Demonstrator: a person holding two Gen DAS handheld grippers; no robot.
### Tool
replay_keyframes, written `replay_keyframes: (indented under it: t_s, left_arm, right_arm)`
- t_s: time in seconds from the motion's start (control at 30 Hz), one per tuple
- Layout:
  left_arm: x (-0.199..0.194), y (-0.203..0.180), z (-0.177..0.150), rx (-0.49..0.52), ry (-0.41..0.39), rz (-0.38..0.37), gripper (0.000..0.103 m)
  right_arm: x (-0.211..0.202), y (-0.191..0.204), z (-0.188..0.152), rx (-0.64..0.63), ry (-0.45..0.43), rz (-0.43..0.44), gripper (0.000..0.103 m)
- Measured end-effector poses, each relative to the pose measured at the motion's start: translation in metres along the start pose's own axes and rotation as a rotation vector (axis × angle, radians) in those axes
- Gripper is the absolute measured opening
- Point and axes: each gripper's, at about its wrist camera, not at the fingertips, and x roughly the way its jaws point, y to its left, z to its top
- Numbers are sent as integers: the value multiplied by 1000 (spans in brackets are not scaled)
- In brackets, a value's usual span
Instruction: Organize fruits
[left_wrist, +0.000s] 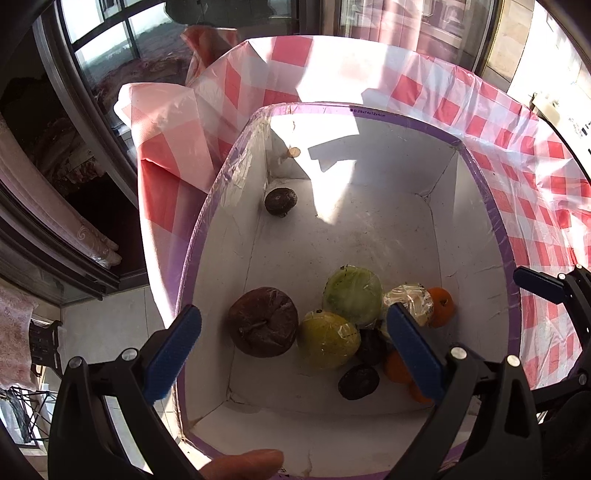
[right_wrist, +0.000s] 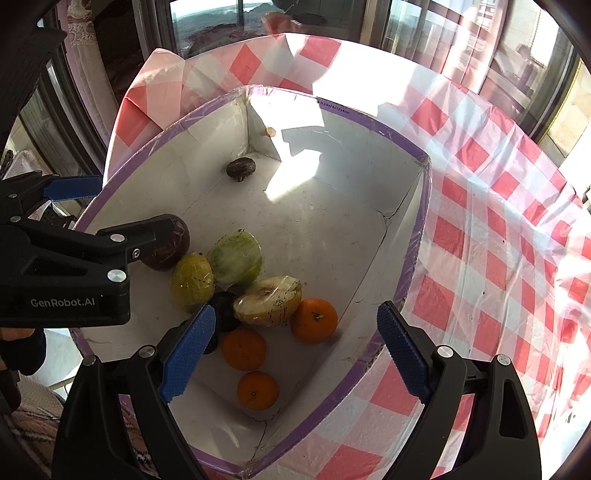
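A white cardboard box with purple rim (left_wrist: 504, 236) (right_wrist: 417, 236) holds the fruits. Near its front lie a large dark brown fruit (left_wrist: 263, 326) (right_wrist: 168, 247), a yellow-green wrapped fruit (left_wrist: 328, 339) (right_wrist: 192, 282), a green wrapped fruit (left_wrist: 352, 295) (right_wrist: 236, 258), a wrapped cut fruit (right_wrist: 267, 301) (left_wrist: 410, 299), three oranges (right_wrist: 314, 320) (right_wrist: 243, 349) (right_wrist: 258, 390), and small dark fruits (left_wrist: 358, 382). Another small dark fruit (left_wrist: 280, 201) (right_wrist: 241, 168) lies in the far corner. My left gripper (left_wrist: 291, 354) (right_wrist: 110, 206) is open and empty above the box's near end. My right gripper (right_wrist: 295, 354) is open and empty over the oranges.
The box stands on a table with a red-and-white checked plastic cloth (right_wrist: 498, 258) (left_wrist: 535, 192). Windows and curtains (left_wrist: 74, 229) lie beyond the table's far and left edges. A fingertip (left_wrist: 243, 463) shows at the bottom of the left wrist view.
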Motion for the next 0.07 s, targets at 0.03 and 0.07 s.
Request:
replay_keyframes:
  t_s: [0.03,0.07]
  left_arm:
    - [1,-2,-2,1,7,7,100]
    - [2,-4,-3,5,11,15,100]
  right_arm:
    - [0,-2,-1,2,-5,7,87]
    - [0,-3,-2,3,-9,14,87]
